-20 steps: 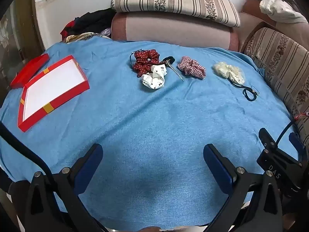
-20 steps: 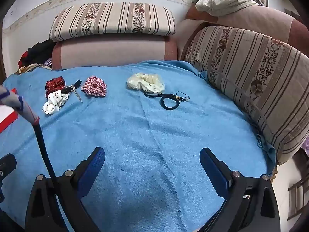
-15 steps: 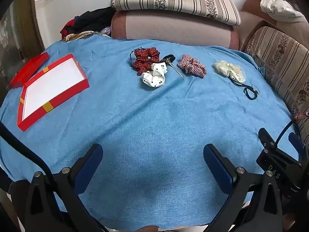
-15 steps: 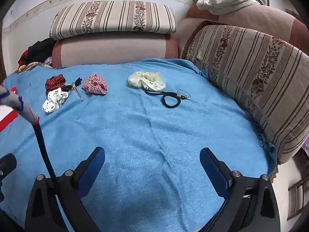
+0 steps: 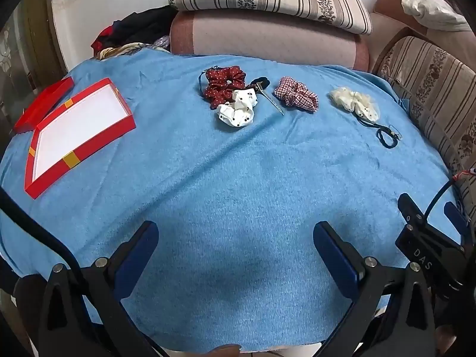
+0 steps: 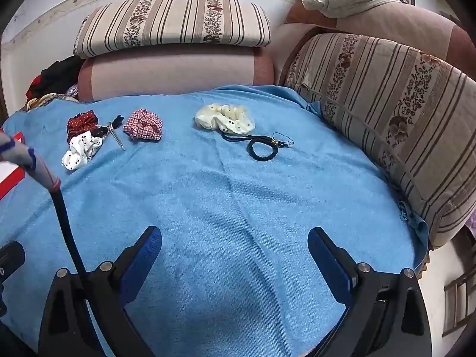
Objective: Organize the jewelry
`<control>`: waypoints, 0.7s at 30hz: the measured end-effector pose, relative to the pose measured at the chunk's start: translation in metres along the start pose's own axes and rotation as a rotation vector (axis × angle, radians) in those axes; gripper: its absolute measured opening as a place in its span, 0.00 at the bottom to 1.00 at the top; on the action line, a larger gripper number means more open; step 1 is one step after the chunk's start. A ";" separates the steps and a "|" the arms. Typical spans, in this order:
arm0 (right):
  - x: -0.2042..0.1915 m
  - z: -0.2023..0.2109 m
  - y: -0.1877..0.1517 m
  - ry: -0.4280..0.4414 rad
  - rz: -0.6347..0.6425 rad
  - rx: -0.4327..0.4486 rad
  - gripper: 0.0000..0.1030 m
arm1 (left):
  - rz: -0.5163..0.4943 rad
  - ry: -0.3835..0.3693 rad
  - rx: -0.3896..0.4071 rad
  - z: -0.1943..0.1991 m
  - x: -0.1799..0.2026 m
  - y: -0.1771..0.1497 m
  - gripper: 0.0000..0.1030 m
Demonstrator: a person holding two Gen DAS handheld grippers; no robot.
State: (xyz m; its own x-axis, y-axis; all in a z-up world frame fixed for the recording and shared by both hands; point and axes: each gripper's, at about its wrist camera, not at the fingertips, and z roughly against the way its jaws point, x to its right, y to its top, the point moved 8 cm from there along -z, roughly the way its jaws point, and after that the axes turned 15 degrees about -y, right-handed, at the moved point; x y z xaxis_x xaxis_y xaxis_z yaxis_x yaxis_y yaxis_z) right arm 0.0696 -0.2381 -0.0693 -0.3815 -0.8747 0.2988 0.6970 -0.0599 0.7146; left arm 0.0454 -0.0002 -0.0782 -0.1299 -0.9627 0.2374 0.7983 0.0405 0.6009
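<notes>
Nothing has shifted: both grippers, left (image 5: 235, 238) and right (image 6: 235, 244), hover with fingers apart above the blue cloth (image 5: 238, 178).

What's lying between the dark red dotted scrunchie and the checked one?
A black hair clip with a thin metal prong lies between the red dotted scrunchie and the checked scrunchie, on the blue cloth. Both wrist views show it.

**Both tools wide open, holding nothing**

The left tool (image 5: 235, 238) hovers with its blue-padded fingers (image 5: 333, 250) spread fully apart, gap bare. The right tool (image 6: 235, 244) points downward at a slant, fingers (image 6: 142, 253) equally wide, gripping nothing.
</notes>
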 end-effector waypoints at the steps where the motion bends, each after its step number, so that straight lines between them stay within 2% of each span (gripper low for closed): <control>1: 0.000 0.000 0.001 -0.001 -0.001 -0.001 0.97 | -0.001 0.000 0.000 0.001 0.001 -0.001 1.00; 9: 0.004 0.000 0.002 -0.004 -0.009 -0.010 0.97 | -0.005 -0.003 -0.009 0.007 0.007 -0.007 1.00; 14: 0.007 0.000 0.004 -0.007 -0.018 -0.008 0.97 | -0.008 0.024 0.005 0.020 0.012 -0.029 1.00; 17: 0.008 0.002 0.006 -0.005 -0.021 -0.004 0.97 | -0.061 0.018 -0.043 0.021 0.020 -0.050 1.00; 21: 0.007 0.006 0.008 -0.005 -0.019 0.002 0.97 | -0.116 0.042 -0.084 0.021 0.027 -0.057 1.00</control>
State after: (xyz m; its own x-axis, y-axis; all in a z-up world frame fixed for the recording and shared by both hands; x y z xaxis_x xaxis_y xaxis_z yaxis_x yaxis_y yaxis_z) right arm 0.0686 -0.2414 -0.0577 -0.3975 -0.8712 0.2882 0.6882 -0.0752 0.7217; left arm -0.0160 -0.0232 -0.0900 -0.2007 -0.9700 0.1374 0.8259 -0.0921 0.5562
